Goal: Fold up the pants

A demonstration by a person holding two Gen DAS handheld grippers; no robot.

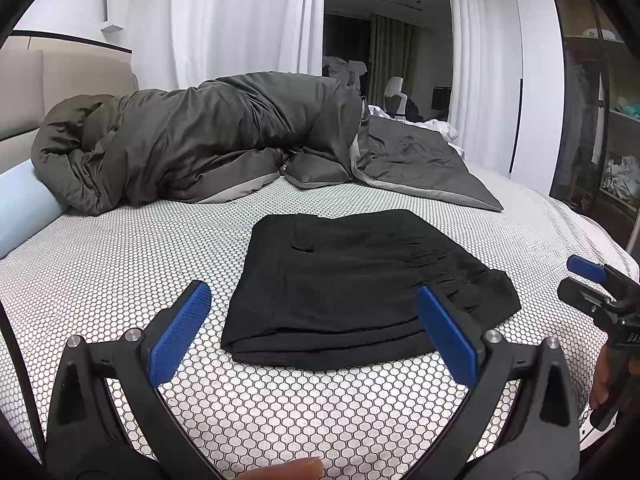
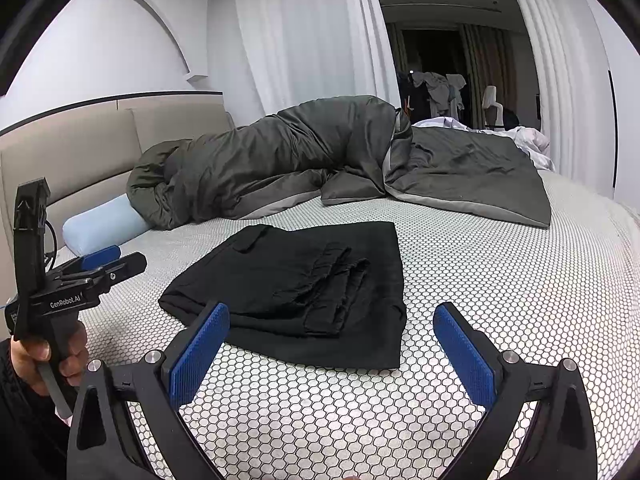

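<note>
Judging by the compact black pants lying just ahead of both wide-open, empty tongs, left gripper and right gripper, only a light squaring press along edges seems needed.

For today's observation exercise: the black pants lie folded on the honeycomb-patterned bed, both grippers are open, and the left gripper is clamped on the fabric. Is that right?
One error: the left gripper holds nothing. The left wrist view shows it open, short of the black pants. The rest stands, including the open right gripper and the bed.
</note>
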